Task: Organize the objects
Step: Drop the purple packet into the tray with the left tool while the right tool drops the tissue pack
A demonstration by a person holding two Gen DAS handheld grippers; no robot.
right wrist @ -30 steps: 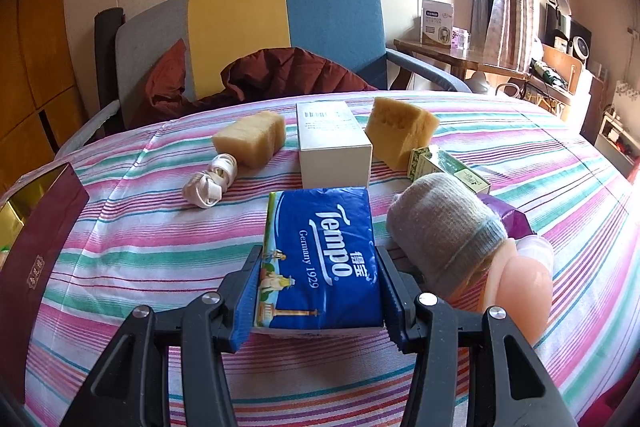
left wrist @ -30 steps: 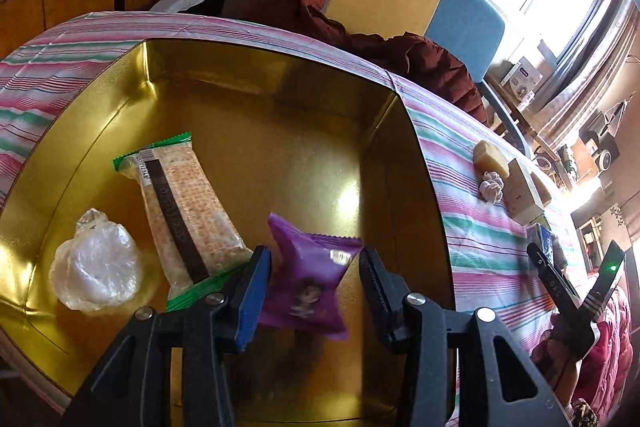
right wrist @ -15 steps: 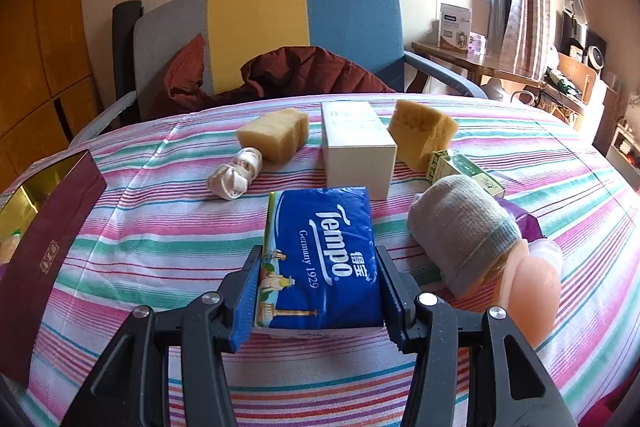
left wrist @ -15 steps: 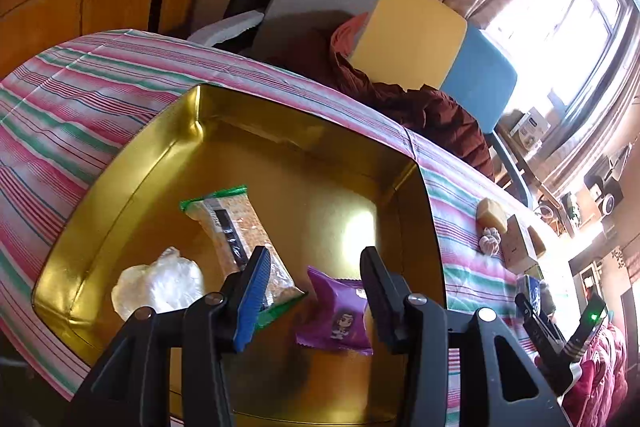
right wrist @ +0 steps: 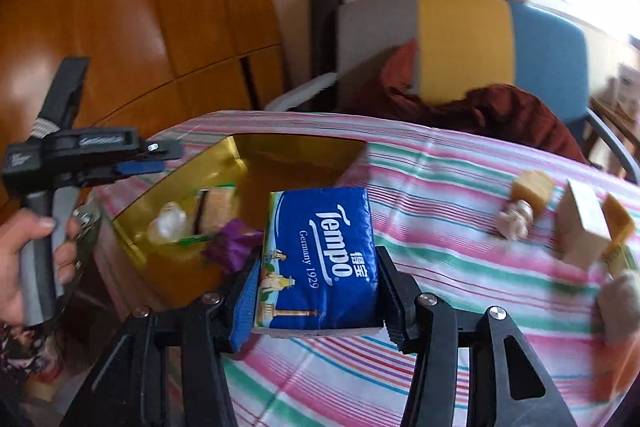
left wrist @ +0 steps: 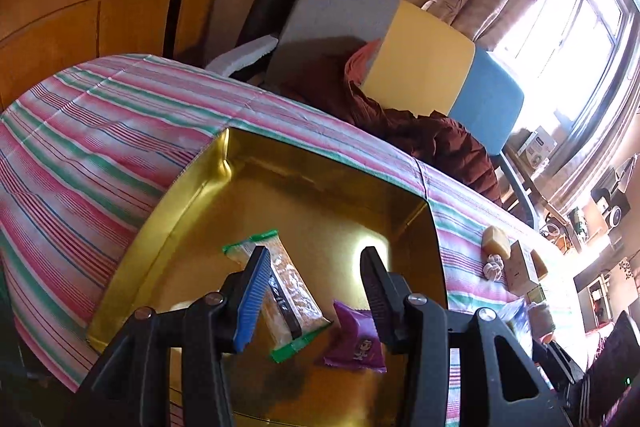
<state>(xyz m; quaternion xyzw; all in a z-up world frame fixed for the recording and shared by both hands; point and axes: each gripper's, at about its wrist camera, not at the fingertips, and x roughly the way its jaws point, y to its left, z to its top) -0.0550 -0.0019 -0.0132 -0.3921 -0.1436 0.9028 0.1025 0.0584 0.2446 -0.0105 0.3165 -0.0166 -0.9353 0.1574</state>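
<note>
Holding a blue Tempo tissue pack (right wrist: 322,259) pinched flat between its pads, the right gripper (right wrist: 320,291) carries it above the striped tablecloth (right wrist: 420,227), with the gold tray (right wrist: 132,227) at about 10 o'clock from the pack. The left gripper (left wrist: 312,295) hangs over that tray with its jaws spread and nothing between them.

Judged from what lies inside, sorting is partly done: 3 items rest on the tray floor, a cracker packet (left wrist: 280,287), a purple snack sachet (left wrist: 358,341) and a clear crumpled wrapper (right wrist: 168,227). Still out on the cloth, toward 2 o'clock in the right wrist view, are 2 yellow sponges (right wrist: 534,189), a white box (right wrist: 580,227), a small knotted white thing (right wrist: 514,221) and a grey sock (right wrist: 618,303).

Room looks ample: the tray's far half, toward 12 o'clock, is bare. Its raised near wall must be cleared, and the left gripper, held by a hand (right wrist: 24,267), stands at 9 o'clock over the tray's edge.
</note>
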